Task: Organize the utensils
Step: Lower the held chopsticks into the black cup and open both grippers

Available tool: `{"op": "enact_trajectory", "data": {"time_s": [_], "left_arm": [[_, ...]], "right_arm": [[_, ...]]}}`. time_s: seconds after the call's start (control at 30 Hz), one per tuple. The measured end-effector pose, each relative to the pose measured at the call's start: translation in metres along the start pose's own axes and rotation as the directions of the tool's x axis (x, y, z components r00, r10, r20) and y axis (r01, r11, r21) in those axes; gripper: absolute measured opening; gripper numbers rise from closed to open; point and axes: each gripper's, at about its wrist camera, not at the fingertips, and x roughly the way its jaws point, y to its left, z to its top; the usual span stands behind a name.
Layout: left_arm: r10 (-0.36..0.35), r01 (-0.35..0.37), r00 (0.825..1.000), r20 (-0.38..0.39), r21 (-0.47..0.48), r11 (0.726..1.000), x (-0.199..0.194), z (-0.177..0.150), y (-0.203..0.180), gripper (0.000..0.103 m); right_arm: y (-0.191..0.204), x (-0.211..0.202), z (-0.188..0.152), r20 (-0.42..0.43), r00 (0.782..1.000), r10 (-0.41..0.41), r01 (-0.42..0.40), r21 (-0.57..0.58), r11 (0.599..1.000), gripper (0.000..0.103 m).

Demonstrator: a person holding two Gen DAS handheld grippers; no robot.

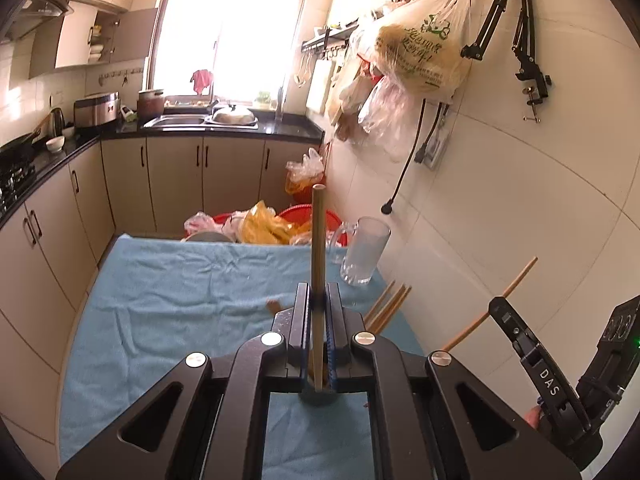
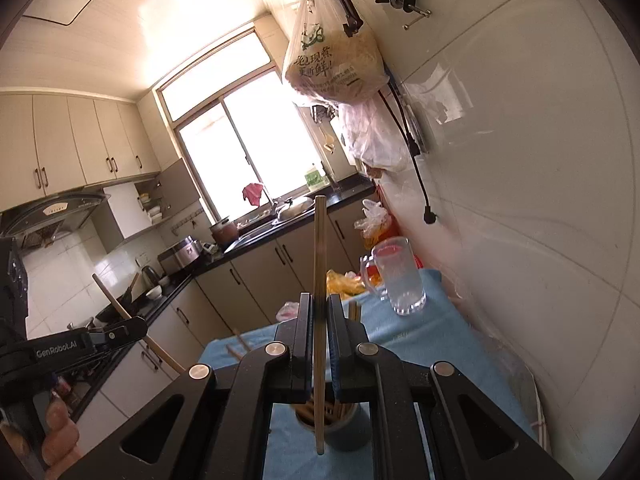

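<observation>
Both grippers carry one wooden chopstick each, above a worktop (image 1: 168,280) covered in blue cloth. Left gripper (image 1: 319,300): fingers clamped on a chopstick (image 1: 319,240) standing upright between them, its lower end just over a dark holder (image 1: 318,397) that this view shows only as a sliver of rim. Right wrist view opens that holder (image 2: 352,432) up: a dark cup with several more chopsticks (image 2: 310,410) standing in it, directly under the right gripper (image 2: 319,312), whose fingers are clamped on a second chopstick (image 2: 320,248), also upright. Its lower tip hangs in front of the cup; inside or outside the rim, cannot tell. Left view alone shows loose chopsticks (image 1: 390,304) lying near the worktop's wall edge, just beside a clear glass mug (image 1: 366,252); the right gripper body hides them in the other view, though the mug (image 2: 400,280) shows. A person's hand (image 2: 60,444) grips the left tool at the lower left of the right view. Plastic bags (image 1: 424,56) hang on the tiled wall.
</observation>
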Motion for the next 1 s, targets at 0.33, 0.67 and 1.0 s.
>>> {"op": "enact_trajectory", "data": {"time_s": [0.33, 0.67, 1.0], "left_arm": [[-0.022, 0.02, 0.999, -0.036, -0.043, 0.999, 0.057, -0.008, 0.001, 0.006], [-0.011, 0.007, 0.993, -0.12, -0.035, 0.999, 0.097, -0.034, 0.012, 0.006], [0.005, -0.007, 0.99, -0.142, -0.014, 1.0, 0.112, -0.052, 0.018, 0.007]], "right_arm": [[-0.002, 0.046, 0.009, 0.001, 0.999, -0.034, 0.034, 0.014, 0.999, 0.007], [-0.017, 0.095, -0.022, -0.12, 0.989, -0.086, 0.086, -0.004, 0.996, 0.007], [-0.032, 0.121, -0.039, -0.185, 0.977, -0.106, 0.11, 0.009, 0.994, 0.007]]}}
